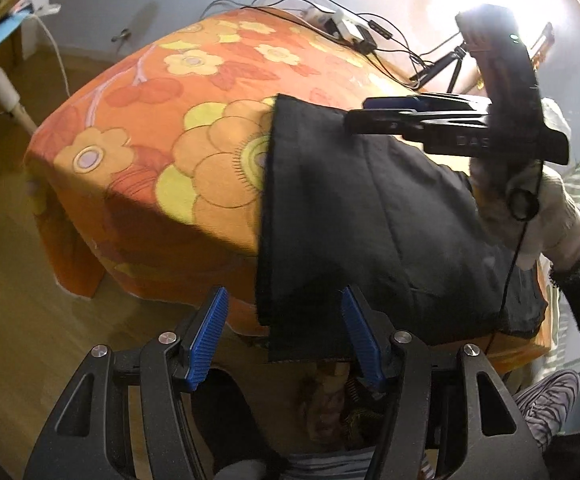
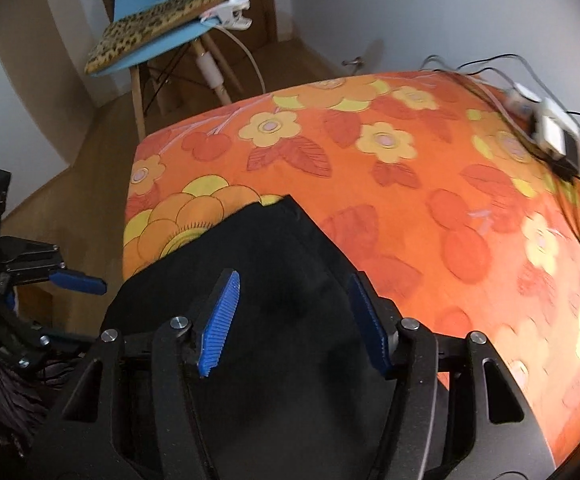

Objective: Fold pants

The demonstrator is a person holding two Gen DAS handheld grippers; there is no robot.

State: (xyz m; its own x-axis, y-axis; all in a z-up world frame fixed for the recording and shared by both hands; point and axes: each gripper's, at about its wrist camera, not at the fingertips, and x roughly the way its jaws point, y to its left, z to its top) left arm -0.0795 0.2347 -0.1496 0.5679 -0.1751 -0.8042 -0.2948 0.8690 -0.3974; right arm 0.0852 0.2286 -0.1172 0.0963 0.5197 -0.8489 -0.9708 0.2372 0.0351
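Between the blue ribbed pads of the left gripper point(image 1: 284, 338), spread wide apart, hangs the near hem of the black pants point(image 1: 353, 216), draped over the table edge. The right pad point(image 1: 359, 336) lies against or just in front of the cloth, though the view is too blurred to say whether it touches; the left pad point(image 1: 206, 336) stands clear of it, over bare floor. Nothing is clamped.

Beyond those fingers the pants lie as one folded dark slab on the orange flowered tablecloth point(image 1: 150, 120), their left edge running straight away from the pads. Past and to the right of them, the right gripper point(image 1: 365, 114) reaches sideways over the far part of the pants, held by one white-gloved hand point(image 1: 549, 200); its two fingers look nearly together from this side.

From the right wrist camera, that gripper point(image 2: 293, 320) shows its two blue pads well apart, with the pants point(image 2: 286, 240) spread beneath and between them and nothing pinched. One corner of the cloth points away just ahead of the fingertips. To the left of the fingers, the left gripper point(image 2: 78, 282) shows one blue fingertip off the table edge.

Farther off, ahead and right of the fingers, sit a cluster of small white and black adapters point(image 2: 549, 132) with black cables. Farthest, ahead and left, stands one blue chair point(image 2: 162, 20) with a leopard-print cushion point(image 2: 150, 28).
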